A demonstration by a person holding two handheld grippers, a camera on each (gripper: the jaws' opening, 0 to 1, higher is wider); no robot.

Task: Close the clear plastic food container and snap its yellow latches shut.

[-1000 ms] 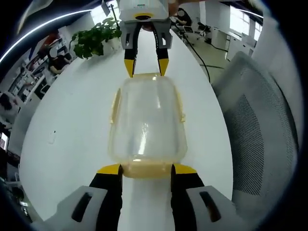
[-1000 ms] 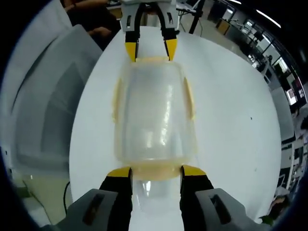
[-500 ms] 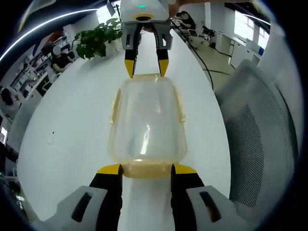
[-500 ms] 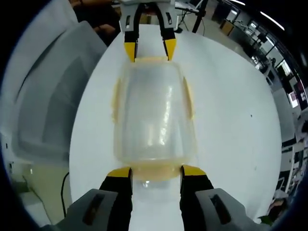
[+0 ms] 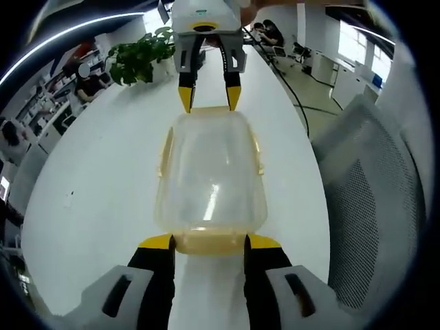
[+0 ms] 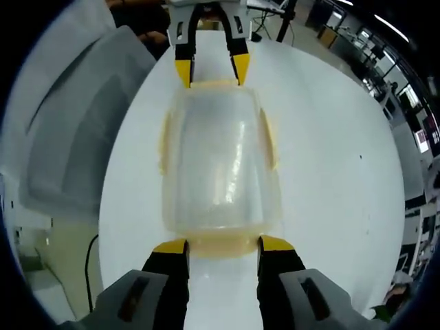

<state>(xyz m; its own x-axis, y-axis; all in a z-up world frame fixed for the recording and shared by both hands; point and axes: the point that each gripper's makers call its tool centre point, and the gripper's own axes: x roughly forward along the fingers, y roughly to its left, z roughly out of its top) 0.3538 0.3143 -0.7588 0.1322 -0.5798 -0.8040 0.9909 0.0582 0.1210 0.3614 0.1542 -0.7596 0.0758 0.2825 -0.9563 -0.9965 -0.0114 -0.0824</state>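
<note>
The clear plastic container with its lid on lies lengthwise between my two grippers over the white table. My left gripper is shut on the yellow end latch nearest it. At the far end, my right gripper clamps the opposite end latch. In the right gripper view the same container runs away from my right gripper, whose jaws press the near yellow latch from both sides, and the left gripper holds the far end. Yellow side latches lie along the long sides.
A grey mesh office chair stands close beside the table's edge. A potted plant sits at the table's far end, and a black cable runs along the floor. People sit at desks in the office behind.
The container stays fixed between both grippers while the chair, plant and room slide slightly behind it, so both hands and the container have shifted together. Jaw spacing is unchanged.
</note>
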